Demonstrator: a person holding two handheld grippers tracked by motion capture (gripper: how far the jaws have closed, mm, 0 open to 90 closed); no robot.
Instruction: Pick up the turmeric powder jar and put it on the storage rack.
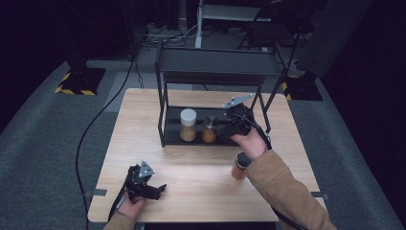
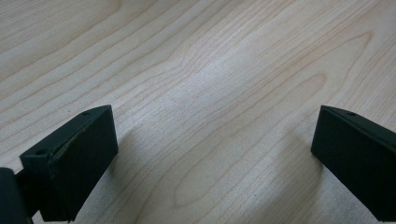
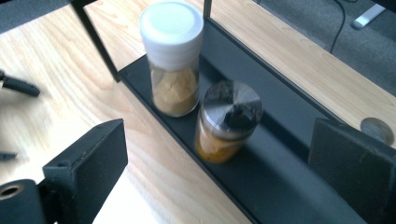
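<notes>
1. Spice jars stand side by side on the bottom tray of the black metal two-tier rack [image 1: 165, 108] at the far side of the light wooden table [image 1: 143, 124].
2. Of the two, the tall glass jar with the white screw cap [image 3: 172, 56] holds tan powder, and the shorter glass jar with the dark metal lid [image 3: 228, 122] holds orange powder; they stand just beside each other.
3. The right gripper [image 1: 229, 128] hangs over the tray just beside the dark-lidded jar, jaws apart with nothing clamped between them.
4. A third jar of orange spice [image 1: 238, 171] stands on the table beside the person's brown sleeve [image 1: 287, 191].
5. The left gripper [image 1: 154, 189] rests low over the near left of the table, jaws wide apart over bare wood.
</notes>
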